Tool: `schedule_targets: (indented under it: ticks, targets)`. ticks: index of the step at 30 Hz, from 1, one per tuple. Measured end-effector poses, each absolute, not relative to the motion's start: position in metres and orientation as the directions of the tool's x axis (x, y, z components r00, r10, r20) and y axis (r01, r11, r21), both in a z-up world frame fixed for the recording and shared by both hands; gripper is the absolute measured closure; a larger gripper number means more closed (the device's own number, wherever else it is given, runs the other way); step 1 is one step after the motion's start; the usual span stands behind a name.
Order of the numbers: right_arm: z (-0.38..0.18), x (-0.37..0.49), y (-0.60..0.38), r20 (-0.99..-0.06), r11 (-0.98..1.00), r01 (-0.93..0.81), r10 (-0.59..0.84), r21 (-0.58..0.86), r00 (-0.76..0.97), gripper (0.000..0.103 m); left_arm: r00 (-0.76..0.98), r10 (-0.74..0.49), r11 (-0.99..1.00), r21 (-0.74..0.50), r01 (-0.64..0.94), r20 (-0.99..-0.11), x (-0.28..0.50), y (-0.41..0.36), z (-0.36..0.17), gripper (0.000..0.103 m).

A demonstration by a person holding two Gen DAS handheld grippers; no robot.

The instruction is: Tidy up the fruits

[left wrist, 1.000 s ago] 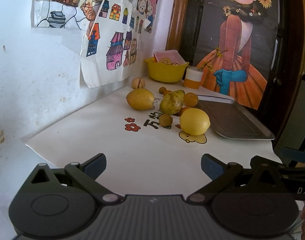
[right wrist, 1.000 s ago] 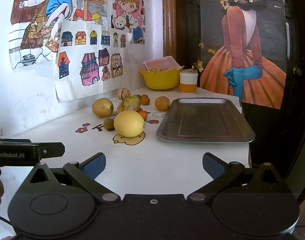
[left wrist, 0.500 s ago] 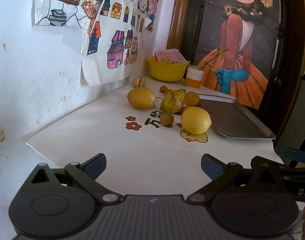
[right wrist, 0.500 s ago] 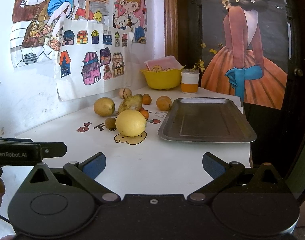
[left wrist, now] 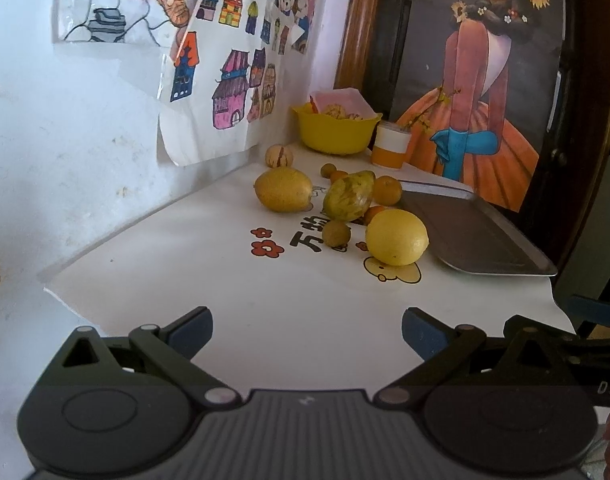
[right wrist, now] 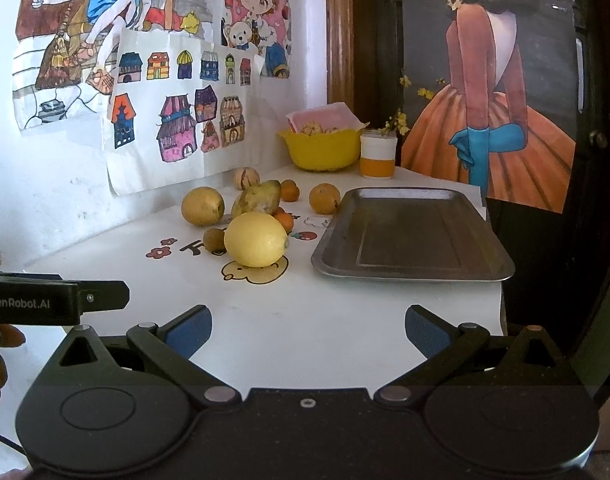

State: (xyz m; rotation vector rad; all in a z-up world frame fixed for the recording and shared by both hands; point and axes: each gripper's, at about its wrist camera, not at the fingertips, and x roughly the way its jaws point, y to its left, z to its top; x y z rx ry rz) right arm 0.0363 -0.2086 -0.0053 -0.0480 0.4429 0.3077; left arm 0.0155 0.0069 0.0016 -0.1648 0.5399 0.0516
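Note:
Several fruits lie loose on the white table: a big yellow lemon, a duller yellow fruit, a green-yellow mottled fruit, a small brown one and small oranges. Right of them sits a bare metal tray. My left gripper hangs open over the table's near part, well short of the fruits. Likewise open and holding nothing, my right gripper faces the lemon and tray.
A yellow bowl of snacks and a white-and-orange cup stand at the back by a wooden door frame. Drawings hang on the white wall to the left. The table's right edge drops off beside the tray. The left gripper's body shows at the right view's left edge.
Both grippers have eased slightly forward toward the fruits; the fruits and tray have not moved, and both grippers stay open.

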Motion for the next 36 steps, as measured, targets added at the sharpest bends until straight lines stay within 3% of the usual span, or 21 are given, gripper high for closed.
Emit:
schedule_targets:
  ticks: [5,10,18,25,30,36]
  targets:
    - [0.010,0.053,-0.207,-0.402,0.932,-0.362,0.321,-0.028,0.858,0.001,0.861,0.044,0.994,-0.068,-0.090,-0.507,0.039,0.013,0.020,0.000]
    - [0.031,0.087,-0.197,-0.433,0.881,-0.468,0.395,-0.072,0.810,0.001,0.852,0.026,0.997,-0.054,-0.063,-0.522,0.073,0.026,0.033,0.000]
    - [0.033,0.133,-0.162,-0.525,0.778,-0.605,0.449,-0.167,0.723,0.001,0.778,-0.074,0.993,-0.116,0.001,-0.624,0.133,0.039,0.024,0.001]
    - [0.018,0.161,-0.141,-0.544,0.740,-0.634,0.445,-0.225,0.712,0.004,0.741,-0.089,0.992,-0.128,0.004,-0.666,0.168,0.038,0.009,0.002]
    - [0.003,0.178,-0.141,-0.586,0.727,-0.663,0.463,-0.178,0.665,0.016,0.714,-0.107,0.992,-0.125,0.028,-0.692,0.181,0.030,0.000,0.013]
    - [-0.008,0.190,-0.144,-0.601,0.722,-0.685,0.505,-0.100,0.620,0.023,0.710,-0.133,0.990,-0.120,0.069,-0.691,0.187,0.024,-0.005,0.022]
